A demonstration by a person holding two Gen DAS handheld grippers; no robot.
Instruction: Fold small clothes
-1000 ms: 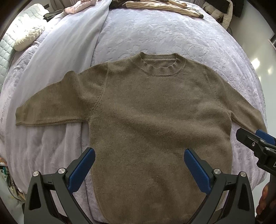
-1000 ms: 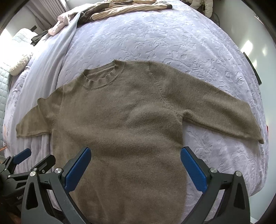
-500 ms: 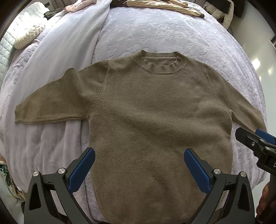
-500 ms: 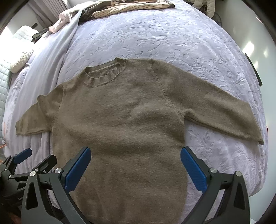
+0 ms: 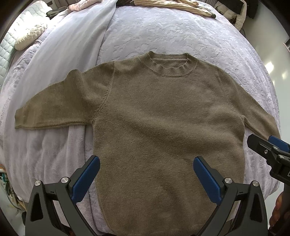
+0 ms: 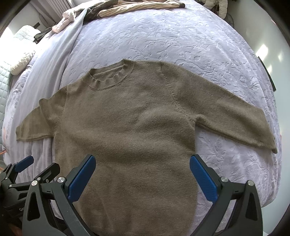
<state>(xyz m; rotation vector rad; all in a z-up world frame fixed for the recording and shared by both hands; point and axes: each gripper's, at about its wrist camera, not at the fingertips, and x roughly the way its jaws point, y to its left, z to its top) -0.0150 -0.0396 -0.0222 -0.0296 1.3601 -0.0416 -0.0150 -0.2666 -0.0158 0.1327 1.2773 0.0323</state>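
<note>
An olive-brown knit sweater lies flat and face up on the bed, collar away from me, both sleeves spread out to the sides; it also shows in the right wrist view. My left gripper is open and empty, hovering above the sweater's lower body. My right gripper is open and empty too, above the lower body a little to the right. The right gripper shows at the right edge of the left wrist view; the left gripper shows at the lower left of the right wrist view.
The bed has a lilac embossed cover and a smooth pale sheet on the left. Striped and pink clothes are piled at the far edge. A white pillow lies far left. The bed's right edge drops to the floor.
Both grippers have drifted slightly back and up, so the sweater sits a little lower in both views. The jaws stay open and the sweater has not moved.
</note>
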